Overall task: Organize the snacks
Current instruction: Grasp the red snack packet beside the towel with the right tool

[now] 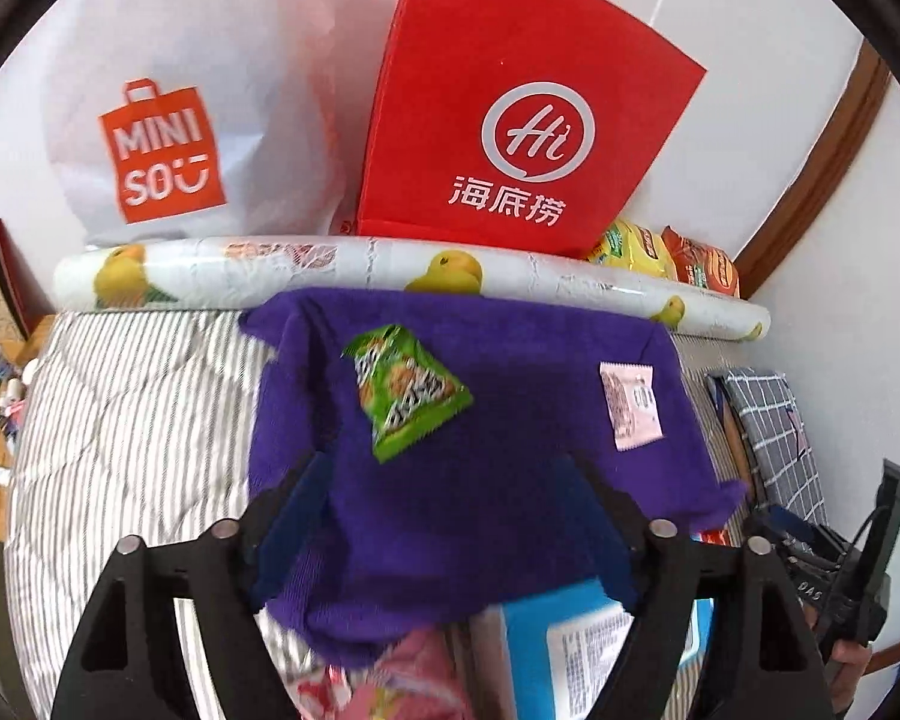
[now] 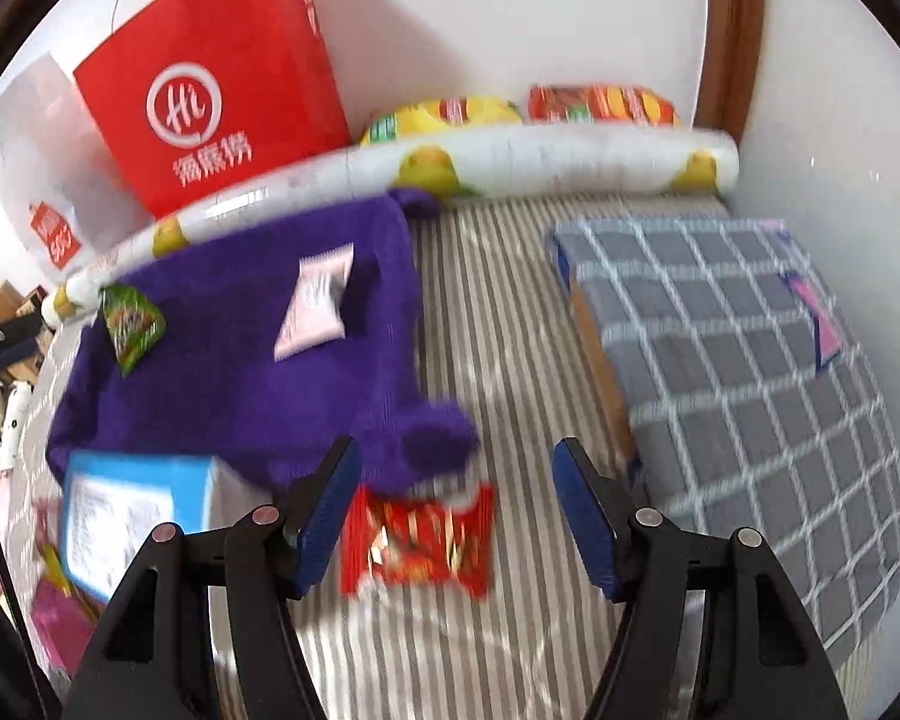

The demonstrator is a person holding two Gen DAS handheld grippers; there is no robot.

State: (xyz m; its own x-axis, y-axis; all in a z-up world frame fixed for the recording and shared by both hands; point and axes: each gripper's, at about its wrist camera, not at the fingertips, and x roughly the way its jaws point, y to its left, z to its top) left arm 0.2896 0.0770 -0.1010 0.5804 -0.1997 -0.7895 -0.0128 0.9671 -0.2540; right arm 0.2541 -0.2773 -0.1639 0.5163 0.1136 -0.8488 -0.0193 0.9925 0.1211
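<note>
A purple towel (image 1: 480, 480) lies spread on the striped bed (image 1: 138, 420). On the towel sit a green snack packet (image 1: 405, 399) toward its left and a pale pink sachet (image 1: 630, 405) toward its right, well apart. The left gripper (image 1: 450, 468) hovers over the towel, jaws released. Just off the towel's near corner, a red snack packet (image 2: 417, 543), blurred, probably a wafer bar, lies between the released jaws of the right gripper (image 2: 456, 462).

Striped bed sheet (image 2: 498, 324) under and ahead of the tongs. Directly on it: purple cloth (image 2: 234, 360) ahead-left of the right tongs, red snack packet (image 2: 417, 546) between their fingers, checked cushion (image 2: 744, 360) to their right. Duck-print roll (image 1: 354, 267) lying across the far edge, well beyond both tongs.
</note>
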